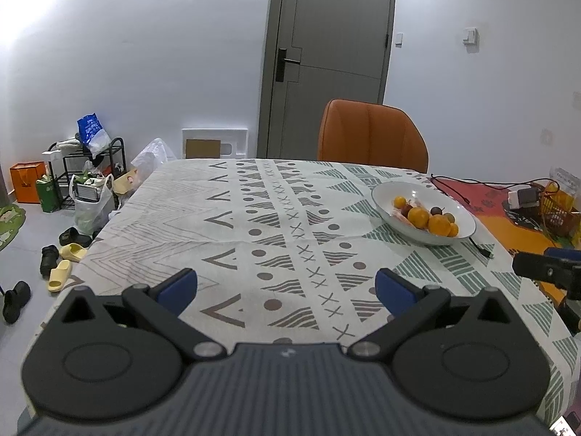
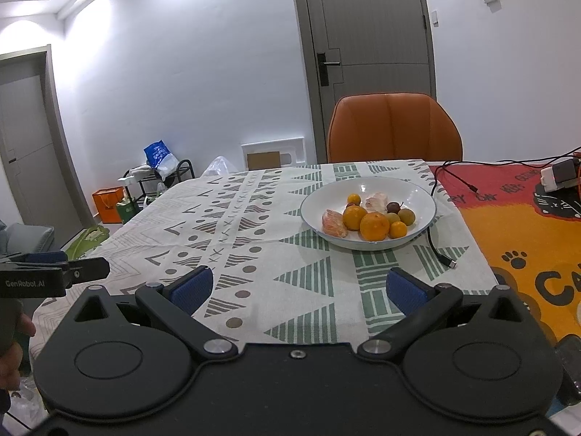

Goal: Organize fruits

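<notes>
Orange chair (image 2: 394, 127) behind patterned tablecloth (image 1: 254, 225), grey door (image 1: 334, 54) behind it. Black cable (image 2: 437, 250) on the cloth, orange mat (image 2: 526, 239) at right. Slippers (image 1: 65, 265) and shoe rack (image 1: 90, 170) on floor (left side, cluttered).

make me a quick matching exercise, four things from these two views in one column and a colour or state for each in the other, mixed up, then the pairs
Things:
1. bowl
2. chair
3. cable end
4. right gripper

Colour or state:
A. orange, pushed up to the far side of the table
B. open, holding nothing
C. white, holding oranges and smaller fruit
D. black, lying loose on the tablecloth near the bowl

Pairs: 1-C, 2-A, 3-D, 4-B
</notes>
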{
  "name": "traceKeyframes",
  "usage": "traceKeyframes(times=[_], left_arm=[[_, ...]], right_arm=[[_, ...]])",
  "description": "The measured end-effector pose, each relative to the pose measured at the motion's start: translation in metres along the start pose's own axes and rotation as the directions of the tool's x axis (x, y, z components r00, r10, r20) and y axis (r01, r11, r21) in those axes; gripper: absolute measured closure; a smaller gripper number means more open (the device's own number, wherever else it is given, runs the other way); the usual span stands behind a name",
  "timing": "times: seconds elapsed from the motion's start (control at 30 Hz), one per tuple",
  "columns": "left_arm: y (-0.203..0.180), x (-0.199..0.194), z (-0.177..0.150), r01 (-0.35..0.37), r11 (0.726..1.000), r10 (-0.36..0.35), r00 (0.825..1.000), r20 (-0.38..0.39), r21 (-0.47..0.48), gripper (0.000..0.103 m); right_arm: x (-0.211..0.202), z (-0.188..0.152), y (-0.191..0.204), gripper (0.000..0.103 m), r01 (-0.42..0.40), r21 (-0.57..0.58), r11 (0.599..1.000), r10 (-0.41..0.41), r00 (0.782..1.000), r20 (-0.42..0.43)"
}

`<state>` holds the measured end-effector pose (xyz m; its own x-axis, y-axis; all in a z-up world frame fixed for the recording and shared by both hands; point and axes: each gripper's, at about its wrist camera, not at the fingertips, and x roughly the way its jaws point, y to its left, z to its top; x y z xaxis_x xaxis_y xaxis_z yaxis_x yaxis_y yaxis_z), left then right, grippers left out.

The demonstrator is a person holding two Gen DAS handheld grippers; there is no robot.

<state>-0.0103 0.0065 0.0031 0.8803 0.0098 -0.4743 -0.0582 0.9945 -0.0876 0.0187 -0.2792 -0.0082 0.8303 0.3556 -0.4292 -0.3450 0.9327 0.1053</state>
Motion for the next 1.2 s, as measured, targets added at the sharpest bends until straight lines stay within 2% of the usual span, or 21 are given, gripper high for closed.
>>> traceKeyframes(times=[1.2], left_arm=[[-0.0084, 0.0013, -0.0014, 0.017, 1.0, -0.018, 1.0, 0.011, 0.019, 0.0]], right_arm=[[0.0023, -0.0032, 0.001, 0.0, 0.015, -0.002, 1.0, -0.015, 1.0, -0.003]])
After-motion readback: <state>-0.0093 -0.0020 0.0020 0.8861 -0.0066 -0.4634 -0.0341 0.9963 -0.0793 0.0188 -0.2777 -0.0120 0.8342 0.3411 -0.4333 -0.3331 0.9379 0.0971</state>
